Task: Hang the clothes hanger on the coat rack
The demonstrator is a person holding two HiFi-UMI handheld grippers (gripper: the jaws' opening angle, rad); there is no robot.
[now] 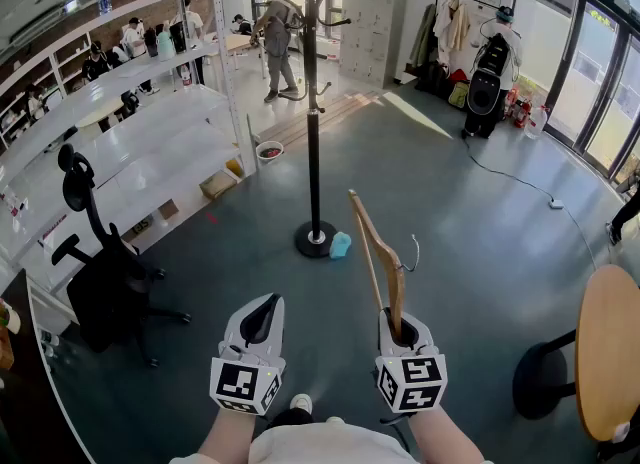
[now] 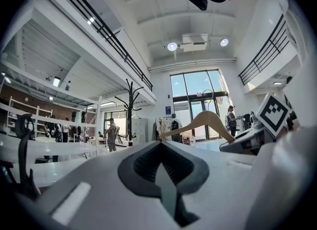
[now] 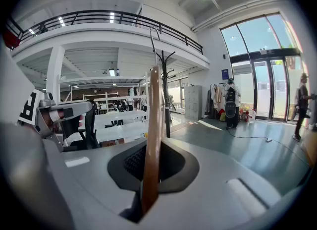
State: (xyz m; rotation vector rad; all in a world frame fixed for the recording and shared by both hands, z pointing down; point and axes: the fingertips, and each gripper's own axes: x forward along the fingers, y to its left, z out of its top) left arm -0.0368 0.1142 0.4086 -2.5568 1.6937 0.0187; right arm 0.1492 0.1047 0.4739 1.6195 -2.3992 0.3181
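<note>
A wooden clothes hanger (image 1: 375, 244) with a metal hook (image 1: 411, 253) stands upright in my right gripper (image 1: 399, 331), which is shut on one of its arms. In the right gripper view the hanger's arm (image 3: 152, 135) rises straight out of the closed jaws. The black coat rack (image 1: 313, 102) stands ahead on a round base (image 1: 316, 240), about a metre beyond both grippers. My left gripper (image 1: 262, 316) is level with the right one, shut and holding nothing. From the left gripper view the hanger (image 2: 208, 120) shows to the right and the coat rack (image 2: 129, 110) far off.
A black office chair (image 1: 100, 272) stands at the left by white shelving (image 1: 130, 152). A round wooden table (image 1: 610, 352) is at the right edge. A small blue object (image 1: 340, 245) lies beside the rack's base. A cable (image 1: 520, 184) crosses the floor. Several people stand at the back.
</note>
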